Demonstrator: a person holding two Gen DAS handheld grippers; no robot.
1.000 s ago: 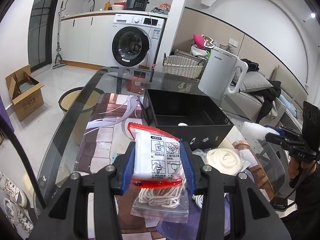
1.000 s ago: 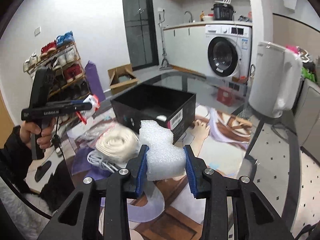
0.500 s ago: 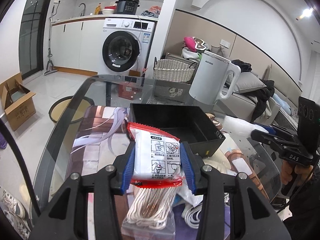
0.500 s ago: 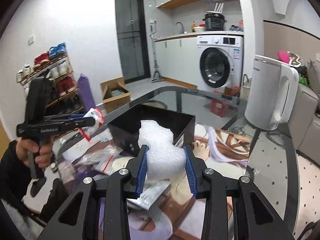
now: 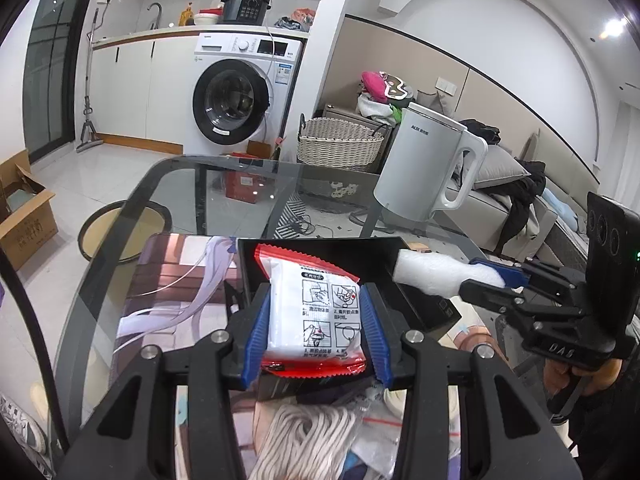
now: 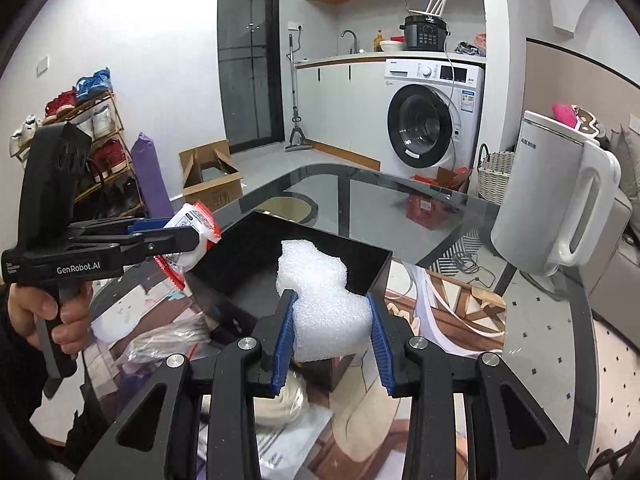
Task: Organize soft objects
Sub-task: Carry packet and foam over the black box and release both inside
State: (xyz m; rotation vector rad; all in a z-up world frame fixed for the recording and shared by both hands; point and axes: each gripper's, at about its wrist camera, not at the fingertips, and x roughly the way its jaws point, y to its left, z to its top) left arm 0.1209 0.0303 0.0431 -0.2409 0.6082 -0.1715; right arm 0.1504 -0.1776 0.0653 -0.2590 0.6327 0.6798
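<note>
My left gripper (image 5: 316, 332) is shut on a red and white packet (image 5: 314, 312) and holds it above the near edge of the black box (image 5: 424, 304). It also shows in the right wrist view (image 6: 192, 232). My right gripper (image 6: 330, 340) is shut on a white foam piece (image 6: 320, 300) and holds it over the black box (image 6: 248, 280). The foam also shows in the left wrist view (image 5: 436, 276) at the box's right rim. A bagged white rope coil (image 5: 304, 436) lies on the table below my left gripper.
A white kettle (image 5: 428, 176) stands on the glass table (image 5: 224, 192) behind the box. Clear bags (image 6: 168, 340) and papers (image 6: 292, 436) lie on the printed mat (image 5: 160, 288) near the box. A washing machine, wicker basket and sofa stand beyond the table.
Both grippers have risen and moved toward the black box with their loads. The packet and the foam now hang over the box instead of over the table items.
</note>
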